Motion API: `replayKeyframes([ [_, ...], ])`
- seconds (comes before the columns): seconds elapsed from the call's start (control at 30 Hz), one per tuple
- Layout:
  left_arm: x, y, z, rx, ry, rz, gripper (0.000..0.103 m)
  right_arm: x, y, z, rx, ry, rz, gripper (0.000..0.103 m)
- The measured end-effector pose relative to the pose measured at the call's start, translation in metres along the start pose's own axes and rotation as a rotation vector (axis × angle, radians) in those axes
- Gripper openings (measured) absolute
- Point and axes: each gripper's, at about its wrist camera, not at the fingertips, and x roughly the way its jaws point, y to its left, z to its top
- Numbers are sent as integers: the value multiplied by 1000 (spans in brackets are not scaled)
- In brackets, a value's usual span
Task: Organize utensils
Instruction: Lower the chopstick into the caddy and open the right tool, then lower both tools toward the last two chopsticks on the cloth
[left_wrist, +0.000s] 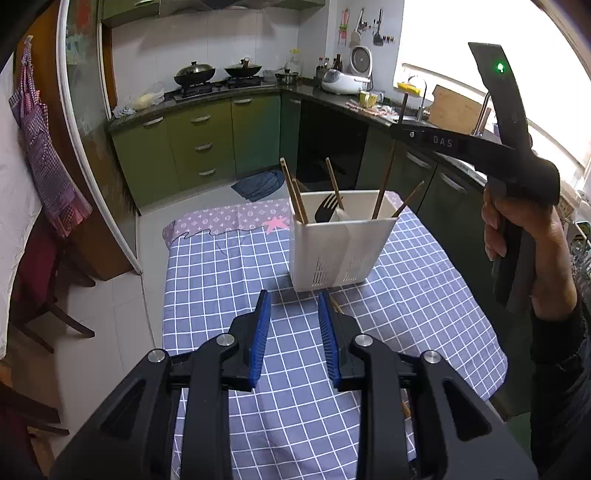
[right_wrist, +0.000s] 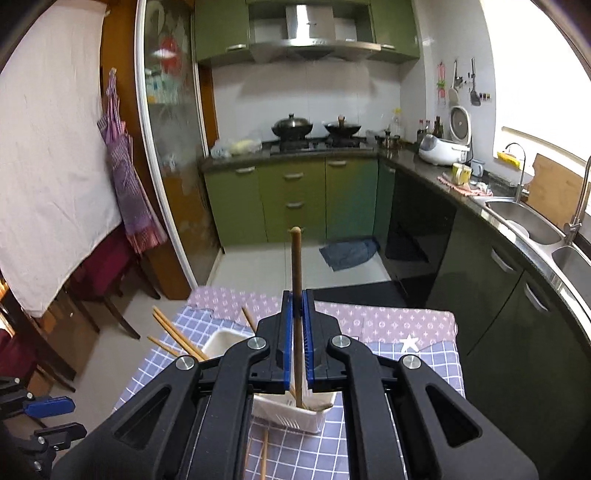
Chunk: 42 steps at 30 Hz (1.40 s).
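Right wrist view: a dark brown wooden chopstick (right_wrist: 296, 295) is seen clamped upright between the blue pads of the right gripper (right_wrist: 297, 314), its lower end reaching into the white slotted plastic utensil holder (right_wrist: 284, 417) directly beneath. Several light bamboo chopsticks (right_wrist: 177, 338) are already leaned in the holder's left compartment, and a black fork (left_wrist: 327, 208) is stood in it as well.

From the left wrist view, the left gripper (left_wrist: 294, 325) is seen partly parted with nothing between its pads, held low over the blue-and-white checked tablecloth (left_wrist: 221, 280) just in front of the holder. One loose bamboo chopstick (left_wrist: 335, 304) is left on the cloth beside its right finger.

The insertion is judged nearly complete. If the dark chopstick is released while its tip rests on the divider rather than inside a compartment, it could tip out onto the cloth. The light holder could also be nudged or toppled should the left gripper be advanced carelessly toward the loose chopstick.
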Motion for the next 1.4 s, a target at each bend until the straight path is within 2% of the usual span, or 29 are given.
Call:
replayKeyframes([
  [0.07, 3, -1, -1, 1, 10, 1, 25, -8, 2, -2, -9, -19, 5, 7],
  [0.2, 15, -7, -5, 3, 58, -9, 25, -56, 9, -5, -27, -89, 57, 8],
  [0.23, 18, -9, -6, 2, 68, -12, 25, -66, 10, -6, -30, -100, 65, 13],
  [0.37, 36, -21, -12, 1, 111, -23, 25, -115, 18, -34, -62, -125, 101, 17],
  [0.43, 46, -29, -16, -1, 132, -31, 25, -126, 15, -63, -67, -105, 102, 28],
  [0.5, 58, -37, -21, -1, 147, -31, 26, -127, 11, -91, -70, -72, 81, 34],
  [0.63, 92, -52, -36, -31, 193, -9, 25, -109, -10, -156, -34, 20, -1, 34],
  [0.73, 121, -57, -48, -70, 236, 17, 26, -90, -33, -195, 43, 109, 3, 34],
  [0.83, 146, -60, -57, -100, 267, 46, 26, -81, -49, -221, 87, 154, 2, 34],
  [1.07, 179, -72, -61, -124, 299, 91, 25, -79, -66, -246, 131, 182, 15, 38],
  [1.23, 193, -76, -64, -130, 316, 138, 26, -76, -67, -242, 129, 191, 25, 38],
  [1.4, 203, -76, -71, -143, 346, 140, 26, -74, -66, -241, 129, 198, 32, 38],
])
